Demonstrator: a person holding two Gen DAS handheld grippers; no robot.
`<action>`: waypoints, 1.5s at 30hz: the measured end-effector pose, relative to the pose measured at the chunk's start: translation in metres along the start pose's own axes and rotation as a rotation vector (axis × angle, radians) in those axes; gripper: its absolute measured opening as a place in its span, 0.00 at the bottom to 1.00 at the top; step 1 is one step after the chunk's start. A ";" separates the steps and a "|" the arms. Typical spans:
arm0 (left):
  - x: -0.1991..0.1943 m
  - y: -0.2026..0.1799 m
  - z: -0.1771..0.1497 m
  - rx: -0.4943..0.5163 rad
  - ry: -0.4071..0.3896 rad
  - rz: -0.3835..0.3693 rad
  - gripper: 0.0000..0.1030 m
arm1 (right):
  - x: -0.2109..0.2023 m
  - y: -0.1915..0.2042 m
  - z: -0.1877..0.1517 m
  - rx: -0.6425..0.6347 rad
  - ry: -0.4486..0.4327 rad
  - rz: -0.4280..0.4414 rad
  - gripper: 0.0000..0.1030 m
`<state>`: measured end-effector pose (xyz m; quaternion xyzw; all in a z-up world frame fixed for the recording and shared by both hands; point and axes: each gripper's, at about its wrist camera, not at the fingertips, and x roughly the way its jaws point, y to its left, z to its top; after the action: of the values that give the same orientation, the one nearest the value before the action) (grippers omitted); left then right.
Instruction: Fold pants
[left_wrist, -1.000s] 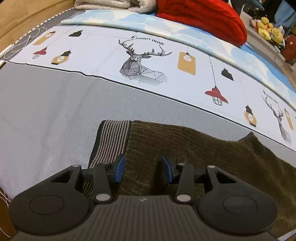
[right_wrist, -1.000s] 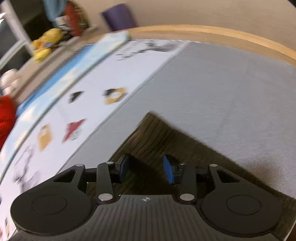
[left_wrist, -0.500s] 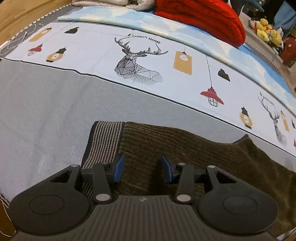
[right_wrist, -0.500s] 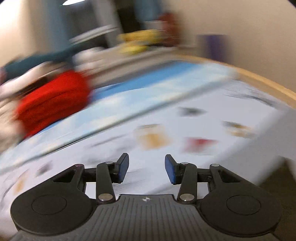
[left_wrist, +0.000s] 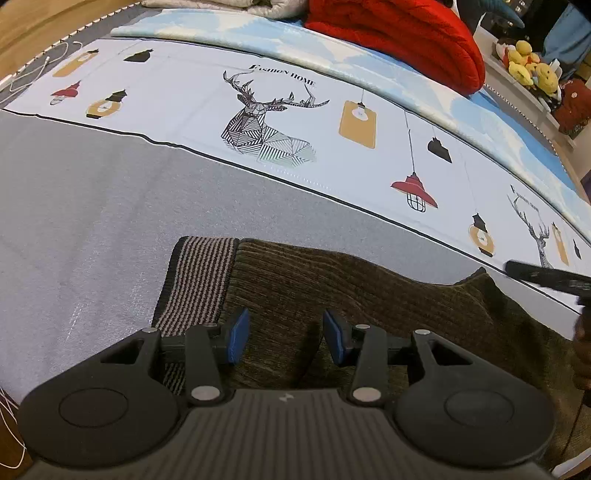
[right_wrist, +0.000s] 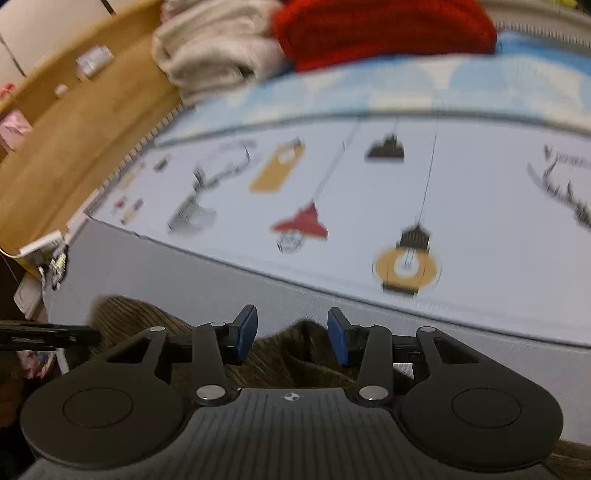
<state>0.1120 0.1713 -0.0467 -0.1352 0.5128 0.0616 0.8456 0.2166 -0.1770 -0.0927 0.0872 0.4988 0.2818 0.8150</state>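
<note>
Dark olive corduroy pants (left_wrist: 332, 291) lie flat on the grey part of a bed, with a striped knit waistband (left_wrist: 197, 280) at their left end. My left gripper (left_wrist: 282, 334) is open and hovers low over the pants just right of the waistband, holding nothing. In the right wrist view my right gripper (right_wrist: 291, 332) is open and empty above a raised corner of the pants (right_wrist: 299, 350). The right gripper's tip shows in the left wrist view (left_wrist: 546, 277) at the right edge.
The bed sheet (left_wrist: 280, 110) is white with deer and lamp prints, then light blue further back. A red knit blanket (left_wrist: 399, 33) and beige folded fabric (right_wrist: 207, 55) lie at the back. Yellow plush toys (left_wrist: 528, 66) sit far right. A wooden bed frame (right_wrist: 74, 140) runs on the left.
The right gripper swung quickly from facing right, across the far bed, to over the pants corner nearer the left gripper. The left gripper barely moved. Both stayed open.
</note>
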 end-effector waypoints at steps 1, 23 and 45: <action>0.000 0.000 0.000 -0.002 0.000 0.000 0.47 | 0.008 -0.002 0.001 0.013 0.024 0.005 0.44; 0.004 0.008 0.002 -0.018 0.007 0.000 0.47 | 0.026 0.001 0.014 -0.011 -0.058 -0.177 0.00; 0.001 0.005 0.000 0.039 -0.049 0.043 0.46 | 0.023 0.025 -0.034 -0.339 0.145 -0.292 0.49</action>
<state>0.1115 0.1763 -0.0484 -0.1061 0.4959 0.0731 0.8588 0.1854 -0.1486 -0.1160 -0.1445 0.5088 0.2463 0.8121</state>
